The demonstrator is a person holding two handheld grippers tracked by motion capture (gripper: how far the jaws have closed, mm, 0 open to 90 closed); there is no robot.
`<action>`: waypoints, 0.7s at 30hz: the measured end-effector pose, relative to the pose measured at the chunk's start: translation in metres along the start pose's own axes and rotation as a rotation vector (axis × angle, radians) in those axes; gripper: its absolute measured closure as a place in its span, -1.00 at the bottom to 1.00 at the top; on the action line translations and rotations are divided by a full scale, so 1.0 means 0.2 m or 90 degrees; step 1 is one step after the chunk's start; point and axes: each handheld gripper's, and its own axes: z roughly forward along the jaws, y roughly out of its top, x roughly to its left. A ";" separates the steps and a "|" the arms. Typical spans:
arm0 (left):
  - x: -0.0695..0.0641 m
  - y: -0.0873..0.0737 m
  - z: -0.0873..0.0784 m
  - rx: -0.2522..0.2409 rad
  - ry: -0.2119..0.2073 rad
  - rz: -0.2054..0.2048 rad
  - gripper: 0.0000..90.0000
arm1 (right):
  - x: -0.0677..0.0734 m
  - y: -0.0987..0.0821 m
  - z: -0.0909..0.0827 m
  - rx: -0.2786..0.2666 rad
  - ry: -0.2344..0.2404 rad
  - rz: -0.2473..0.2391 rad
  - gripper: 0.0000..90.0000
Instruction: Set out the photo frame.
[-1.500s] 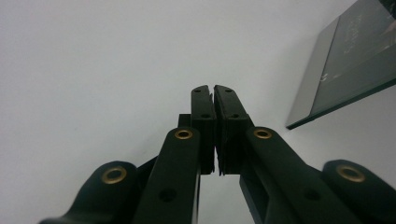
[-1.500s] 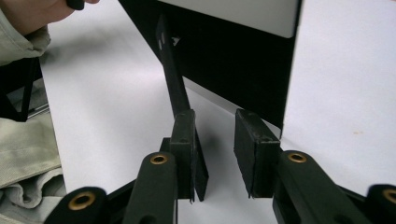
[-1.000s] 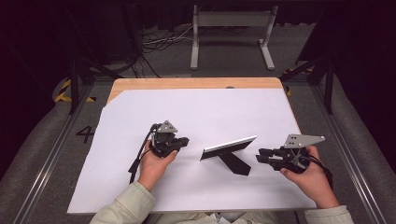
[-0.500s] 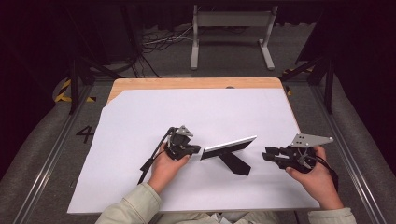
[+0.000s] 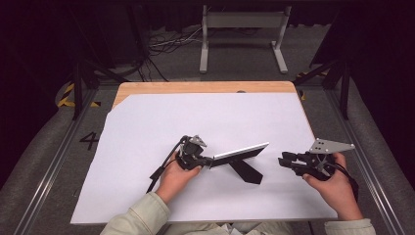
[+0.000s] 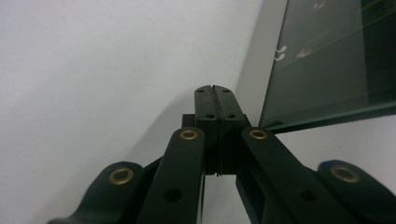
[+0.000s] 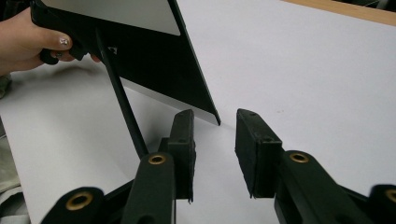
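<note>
A big white sheet (image 5: 147,147) covers most of a wooden table (image 5: 195,87). On it stands a flat black frame (image 5: 240,153) with a shiny glass front. It leans back on a thin black leg (image 5: 247,171) that rests on the sheet behind it.

The left gripper (image 5: 203,160) is held in the person's left hand (image 5: 177,177) and sits at the left end of the frame, touching it or just beside it. In the left gripper view its two black jaws are pressed flat together with nothing between them, and the frame's edge (image 6: 273,70) stands just to the side of the tips.

The right gripper (image 5: 285,161) is in the right hand (image 5: 335,188), near the right end of the frame but apart from it. Its jaws stand open with a gap between them and hold nothing. In the right gripper view the frame's back (image 7: 154,70) and its leg (image 7: 122,100) are just ahead, and the frame's low corner points down at the gap.

Past the table, on the grey floor (image 5: 337,117), there is a white metal stand (image 5: 242,34) and some loose cables (image 5: 169,44). A number 4 (image 5: 89,141) is marked on the floor at the left.
</note>
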 end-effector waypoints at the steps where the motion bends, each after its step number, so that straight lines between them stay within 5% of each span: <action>1: 0.00 0.00 0.00 0.003 -0.001 0.004 1.00 | 0.00 0.00 0.00 -0.001 -0.001 0.000 0.51; 11: -0.02 0.00 -0.01 0.024 0.002 0.024 1.00 | -0.01 0.01 -0.02 -0.006 -0.006 0.003 0.50; 21: -0.11 -0.01 -0.01 0.045 -0.027 0.066 1.00 | -0.01 0.02 -0.02 -0.012 -0.003 0.000 0.50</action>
